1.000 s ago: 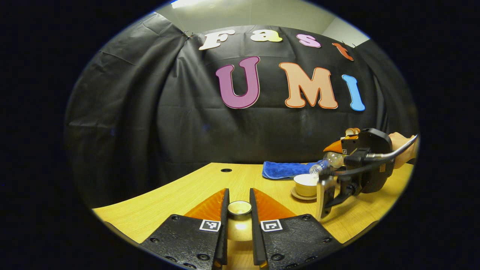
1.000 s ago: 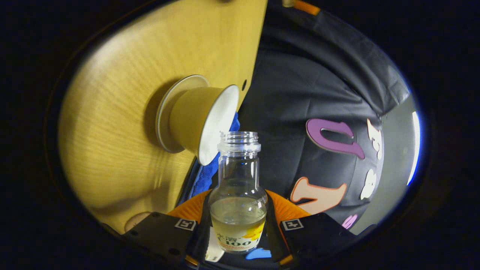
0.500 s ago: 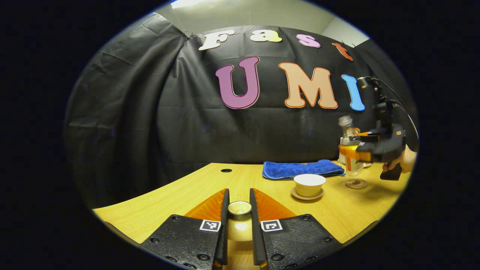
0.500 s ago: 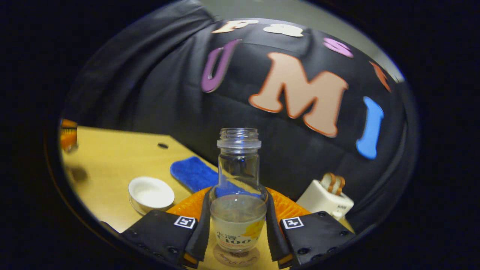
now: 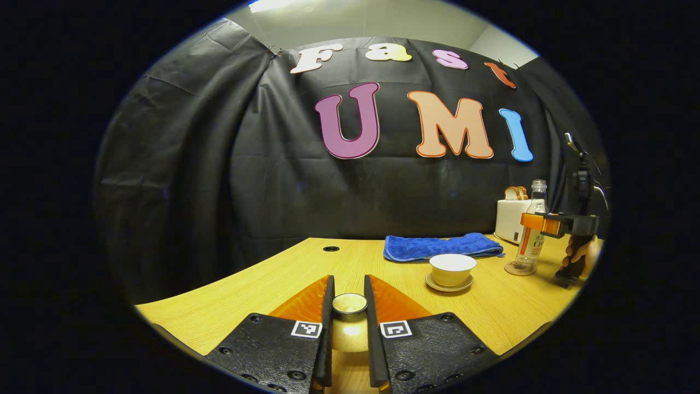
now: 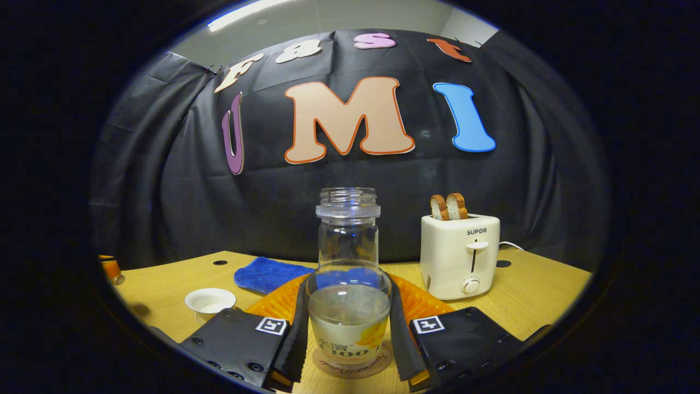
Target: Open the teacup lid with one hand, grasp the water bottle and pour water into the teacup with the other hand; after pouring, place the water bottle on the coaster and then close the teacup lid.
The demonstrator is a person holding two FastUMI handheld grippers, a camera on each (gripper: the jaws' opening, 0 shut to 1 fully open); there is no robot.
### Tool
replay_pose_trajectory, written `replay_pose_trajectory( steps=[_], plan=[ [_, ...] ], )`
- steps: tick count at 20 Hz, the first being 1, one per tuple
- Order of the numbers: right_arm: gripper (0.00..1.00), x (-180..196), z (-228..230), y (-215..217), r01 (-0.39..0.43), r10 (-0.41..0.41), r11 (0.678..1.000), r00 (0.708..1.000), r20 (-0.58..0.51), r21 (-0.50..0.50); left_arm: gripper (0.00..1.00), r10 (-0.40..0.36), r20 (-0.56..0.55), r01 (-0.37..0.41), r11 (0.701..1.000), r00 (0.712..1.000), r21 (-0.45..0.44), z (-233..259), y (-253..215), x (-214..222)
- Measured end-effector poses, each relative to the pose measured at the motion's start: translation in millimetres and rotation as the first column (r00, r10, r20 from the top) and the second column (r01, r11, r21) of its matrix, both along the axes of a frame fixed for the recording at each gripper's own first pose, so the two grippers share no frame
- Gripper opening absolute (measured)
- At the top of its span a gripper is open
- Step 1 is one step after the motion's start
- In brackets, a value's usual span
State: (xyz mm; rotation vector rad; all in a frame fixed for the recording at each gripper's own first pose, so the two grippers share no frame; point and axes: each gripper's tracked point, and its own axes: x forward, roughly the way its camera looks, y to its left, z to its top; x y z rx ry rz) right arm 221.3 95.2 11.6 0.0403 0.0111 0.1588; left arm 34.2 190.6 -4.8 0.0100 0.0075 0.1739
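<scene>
Wooden table (image 6: 547, 295): water bottle (image 6: 348, 284) upright on coaster (image 6: 353, 365), pinched between right gripper (image 6: 348, 350) fingers; left gripper (image 5: 349, 334) clamps teacup lid (image 5: 349, 304).

A light wooden table (image 5: 262, 284) stands before a black cloth wall (image 5: 191, 180), with a ceiling light (image 6: 246, 13) overhead.

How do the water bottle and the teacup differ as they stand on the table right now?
The water bottle is tall, narrow and clear, while the teacup is low, wide and opaque. The bottle stands on a round coaster, the teacup on a saucer. The right gripper flanks the bottle closely, whereas nothing touches the teacup. Both stand upright with open tops; the teacup's lid sits between the left gripper's fingers.
</scene>
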Motion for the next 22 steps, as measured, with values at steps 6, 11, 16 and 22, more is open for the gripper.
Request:
replay_pose_trajectory(
  steps=[6, 11, 16, 22],
  plan=[
    [0.68, -3, -16, -1, 0.007, -0.007, 1.0, 1.0, -0.011, -0.029, 0.24, 0.0, 0.0, 0.0, 1.0, 1.0, -0.001, 0, 0, 1],
    [0.7, -6, -14, -3, 0.014, -0.014, 0.999, 1.0, 0.013, -0.03, 0.24, -0.001, 0.0, 0.001, 1.0, 1.0, -0.001, 0, 0, 0],
    [0.75, -5, -23, -6, 0.006, -0.007, 1.0, 1.0, -0.024, -0.028, 0.24, -0.001, 0.001, 0.001, 1.0, 1.0, 0.0, 0, -1, 1],
    [0.99, -7, -22, -11, 0.041, -0.042, 0.998, 0.999, -0.014, -0.037, 0.24, -0.002, 0.001, 0.002, 1.0, 1.0, 0.0, 1, 0, 0]
  ],
)
